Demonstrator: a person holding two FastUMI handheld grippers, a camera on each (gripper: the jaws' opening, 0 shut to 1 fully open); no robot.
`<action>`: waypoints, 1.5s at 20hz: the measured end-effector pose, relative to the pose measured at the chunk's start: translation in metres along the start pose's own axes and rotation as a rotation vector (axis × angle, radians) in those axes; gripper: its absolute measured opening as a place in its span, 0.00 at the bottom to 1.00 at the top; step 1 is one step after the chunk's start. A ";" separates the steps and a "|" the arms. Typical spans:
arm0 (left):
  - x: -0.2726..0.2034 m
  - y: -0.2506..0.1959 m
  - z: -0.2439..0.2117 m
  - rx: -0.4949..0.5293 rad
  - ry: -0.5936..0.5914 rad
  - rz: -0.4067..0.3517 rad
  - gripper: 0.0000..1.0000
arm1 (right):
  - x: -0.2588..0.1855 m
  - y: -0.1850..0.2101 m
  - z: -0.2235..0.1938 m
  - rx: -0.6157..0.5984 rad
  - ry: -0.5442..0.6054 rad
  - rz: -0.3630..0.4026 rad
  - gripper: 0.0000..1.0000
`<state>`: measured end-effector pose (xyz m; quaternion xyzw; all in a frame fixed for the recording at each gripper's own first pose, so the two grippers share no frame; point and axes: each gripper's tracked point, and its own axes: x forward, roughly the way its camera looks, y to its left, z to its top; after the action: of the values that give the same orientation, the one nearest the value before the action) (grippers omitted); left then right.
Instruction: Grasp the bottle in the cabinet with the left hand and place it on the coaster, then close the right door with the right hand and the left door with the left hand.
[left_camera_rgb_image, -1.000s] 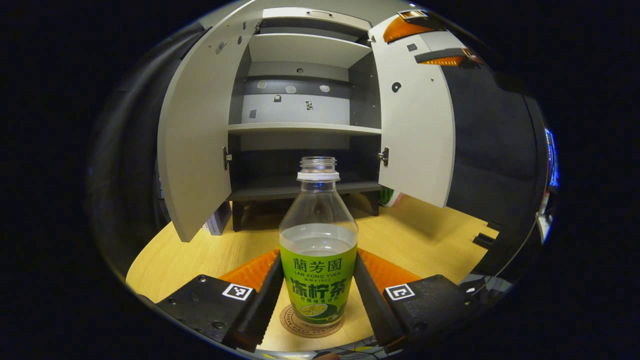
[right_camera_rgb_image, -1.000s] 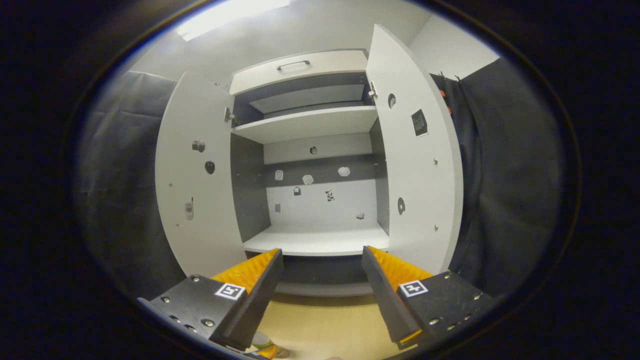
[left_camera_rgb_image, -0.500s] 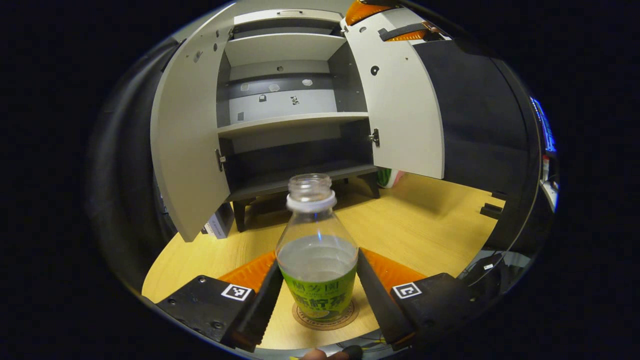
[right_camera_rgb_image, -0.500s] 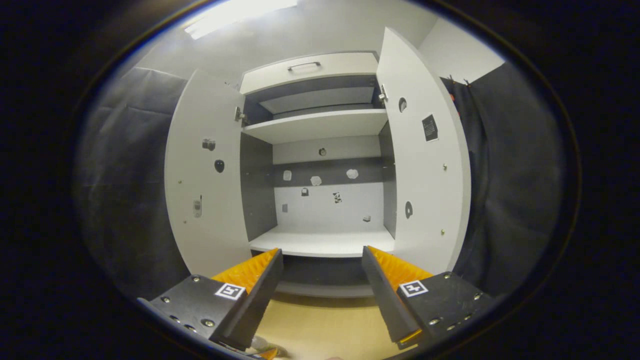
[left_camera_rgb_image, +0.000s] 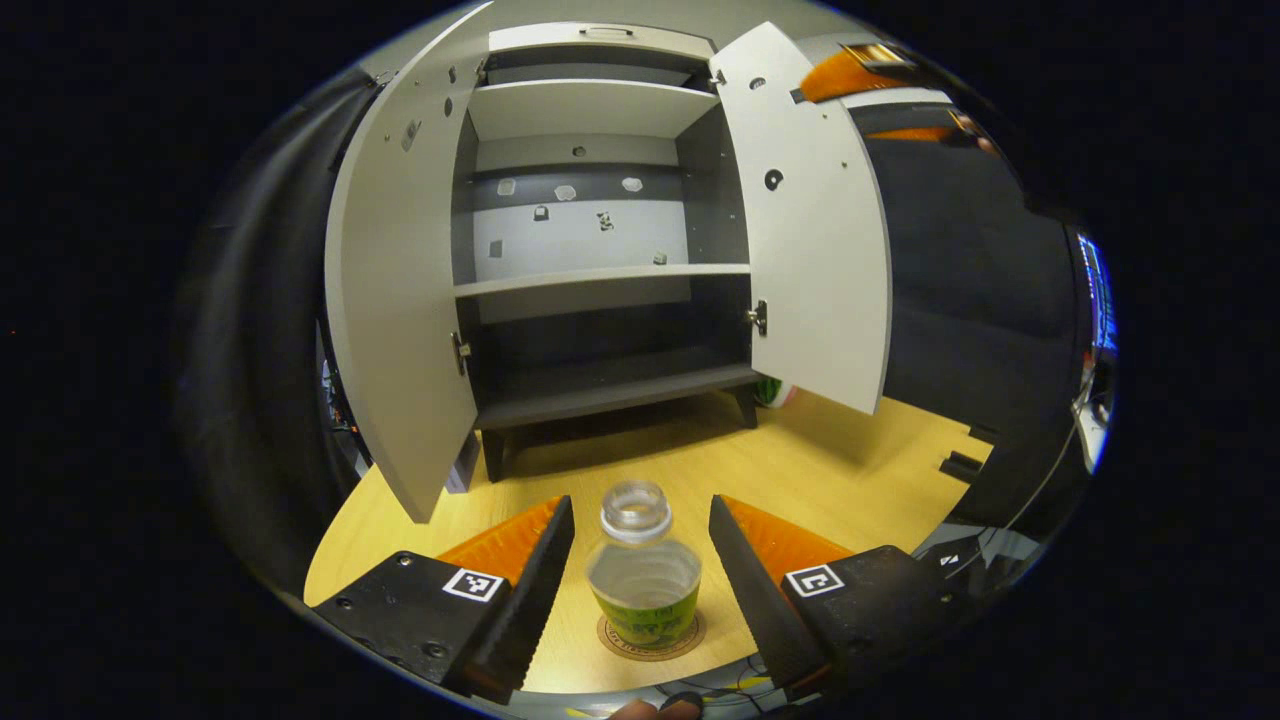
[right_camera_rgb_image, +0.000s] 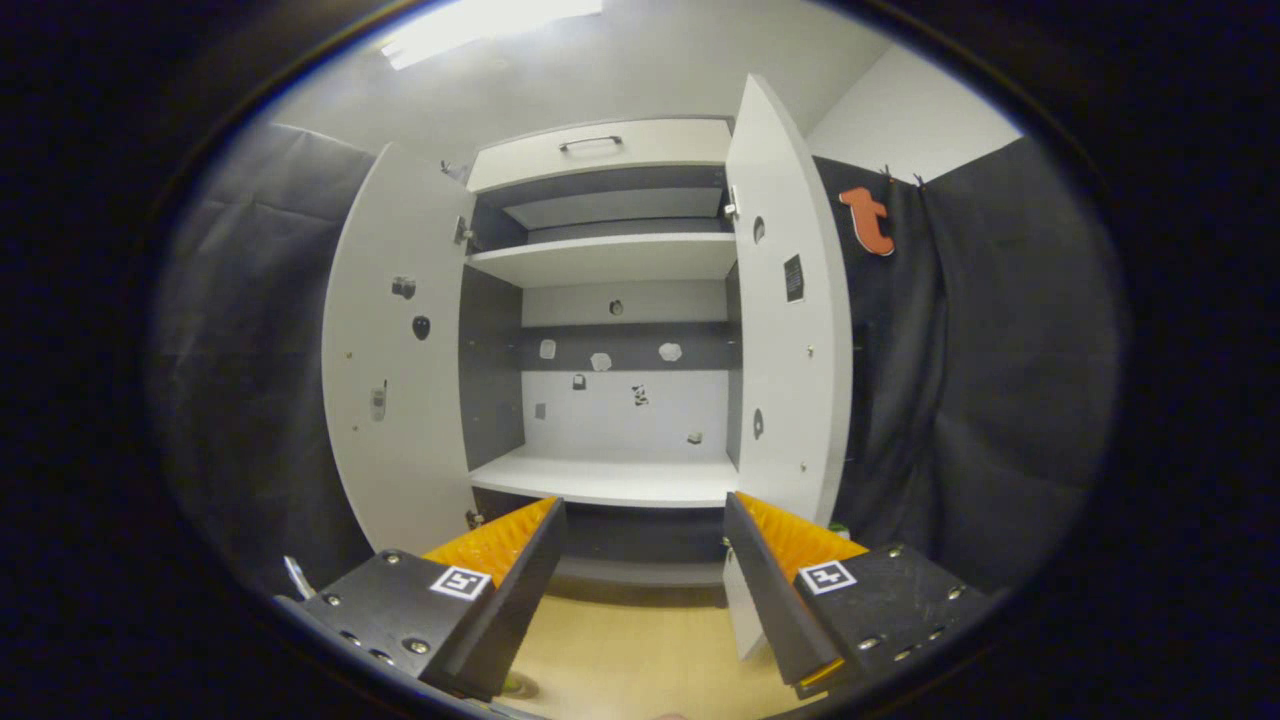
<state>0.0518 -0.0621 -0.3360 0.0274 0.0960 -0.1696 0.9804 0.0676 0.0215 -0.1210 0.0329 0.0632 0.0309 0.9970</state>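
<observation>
A capless clear bottle (left_camera_rgb_image: 643, 580) with a green label stands upright on a round coaster (left_camera_rgb_image: 650, 640) on the wooden table. My left gripper (left_camera_rgb_image: 640, 585) hovers open above and behind it, its fingers apart from the bottle on both sides. Beyond stands the cabinet (left_camera_rgb_image: 600, 240) with both doors swung out: left door (left_camera_rgb_image: 400, 300), right door (left_camera_rgb_image: 815, 230). In the right gripper view, my right gripper (right_camera_rgb_image: 645, 580) is open with nothing in it, facing the cabinet (right_camera_rgb_image: 610, 400); the right door (right_camera_rgb_image: 790, 310) stands just ahead of its right finger, the left door (right_camera_rgb_image: 400, 360) farther left.
Light wooden table top (left_camera_rgb_image: 850, 470) spreads in front of the cabinet. The cabinet's shelves (right_camera_rgb_image: 610, 478) hold nothing. Black cloth walls (right_camera_rgb_image: 960, 380) flank both sides. The other gripper shows far off beyond the top of the right door (left_camera_rgb_image: 850, 75).
My left gripper has let go of the bottle and risen above it, leaving it on the coaster. My right gripper has shifted to the right, closer to the right door's edge.
</observation>
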 end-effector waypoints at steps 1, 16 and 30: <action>-0.003 -0.002 0.017 -0.015 -0.020 -0.007 0.87 | -0.006 -0.004 0.000 -0.006 -0.003 -0.004 0.96; -0.047 0.055 0.239 -0.126 -0.140 0.031 0.94 | -0.017 -0.144 0.027 -0.054 -0.077 -0.177 0.96; -0.075 0.104 0.316 -0.045 -0.315 0.151 0.92 | 0.058 -0.276 0.028 0.009 -0.034 -0.265 0.97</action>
<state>0.0743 0.0325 -0.0093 -0.0142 -0.0574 -0.0953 0.9937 0.1446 -0.2515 -0.1201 0.0294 0.0501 -0.1021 0.9931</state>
